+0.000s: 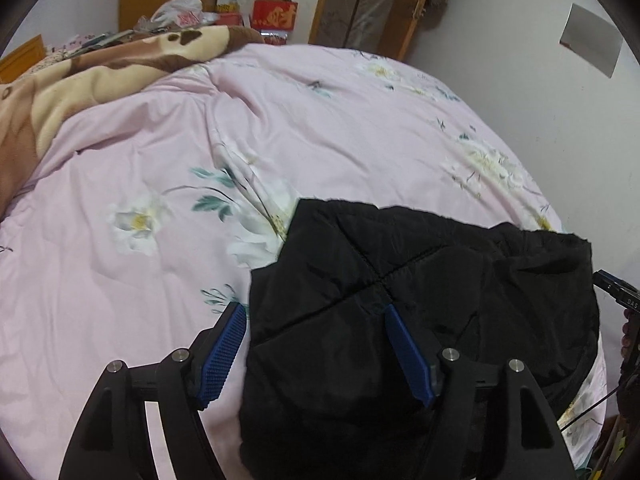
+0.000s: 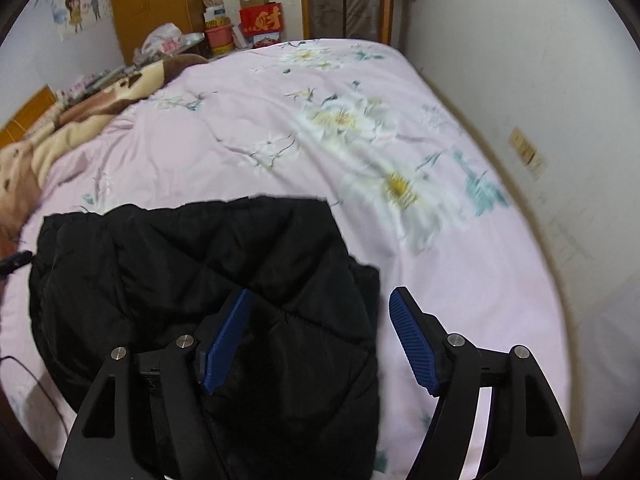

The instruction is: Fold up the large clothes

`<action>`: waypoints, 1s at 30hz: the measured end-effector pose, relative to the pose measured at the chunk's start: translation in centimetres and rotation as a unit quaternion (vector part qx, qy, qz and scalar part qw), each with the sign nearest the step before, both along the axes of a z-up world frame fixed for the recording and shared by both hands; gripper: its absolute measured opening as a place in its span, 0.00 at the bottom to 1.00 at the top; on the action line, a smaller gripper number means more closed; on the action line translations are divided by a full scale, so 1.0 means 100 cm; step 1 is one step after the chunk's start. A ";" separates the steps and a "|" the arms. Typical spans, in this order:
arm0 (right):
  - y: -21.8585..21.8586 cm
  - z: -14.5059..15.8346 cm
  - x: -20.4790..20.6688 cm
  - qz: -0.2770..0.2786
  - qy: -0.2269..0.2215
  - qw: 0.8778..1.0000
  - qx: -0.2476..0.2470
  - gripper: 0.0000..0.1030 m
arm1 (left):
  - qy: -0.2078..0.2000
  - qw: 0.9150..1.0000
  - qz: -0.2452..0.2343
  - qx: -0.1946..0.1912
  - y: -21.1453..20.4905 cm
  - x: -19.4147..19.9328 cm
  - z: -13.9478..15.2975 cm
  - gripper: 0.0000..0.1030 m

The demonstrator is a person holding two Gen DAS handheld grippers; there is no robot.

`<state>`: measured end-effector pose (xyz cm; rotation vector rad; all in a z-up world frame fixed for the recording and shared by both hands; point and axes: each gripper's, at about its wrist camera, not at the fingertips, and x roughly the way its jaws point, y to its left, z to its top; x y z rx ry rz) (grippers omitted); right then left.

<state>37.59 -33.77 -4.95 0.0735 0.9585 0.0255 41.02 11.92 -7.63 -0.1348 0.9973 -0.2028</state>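
Black jacket (image 1: 420,320) near edge cut off, bedspread flowers (image 2: 400,188) perhaps motion-blurred

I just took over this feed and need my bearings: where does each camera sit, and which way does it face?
Left wrist: on the left hand-held gripper, looking forward over the black jacket's left edge and across the pink quilt to the far wall; its open blue fingers show, and part of the other rig at the right edge.
Right wrist: on the right hand-held gripper, facing the same way over the jacket's right edge; its open fingers show.
Shared: jacket, quilt, brown blanket, red box.
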 end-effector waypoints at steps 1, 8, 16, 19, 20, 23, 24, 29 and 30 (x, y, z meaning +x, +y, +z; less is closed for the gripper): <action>-0.002 -0.006 0.002 0.000 0.004 1.000 0.014 0.70 | 0.005 1.000 0.001 -0.002 -0.002 0.003 -0.004 0.70; -0.009 -0.033 0.013 -0.017 0.020 0.996 0.082 0.69 | 0.038 0.999 0.027 0.007 -0.010 0.018 -0.024 0.70; 0.001 -0.018 0.008 -0.001 0.002 0.999 0.051 0.15 | 0.010 0.998 0.033 0.053 -0.019 0.013 -0.011 0.18; 0.005 -0.001 0.003 -0.004 -0.037 0.999 0.031 0.13 | -0.025 0.997 0.048 0.054 -0.013 0.009 0.007 0.16; 0.004 0.007 0.001 -0.008 -0.054 0.998 0.031 0.13 | -0.041 0.996 0.054 0.051 -0.011 0.007 0.016 0.16; 0.005 0.024 0.000 -0.015 -0.093 0.995 0.028 0.13 | -0.073 0.994 0.063 0.049 -0.010 0.009 0.034 0.16; 0.007 0.027 0.002 -0.013 -0.098 0.995 0.022 0.13 | -0.075 0.994 0.061 0.057 -0.012 0.014 0.035 0.16; 0.005 -0.004 0.023 -0.037 -0.043 0.998 0.005 0.13 | -0.016 0.995 0.058 0.075 -0.023 0.039 -0.004 0.18; 0.004 -0.013 0.027 -0.039 -0.030 0.999 0.002 0.14 | 0.002 0.995 0.059 0.082 -0.026 0.043 -0.018 0.20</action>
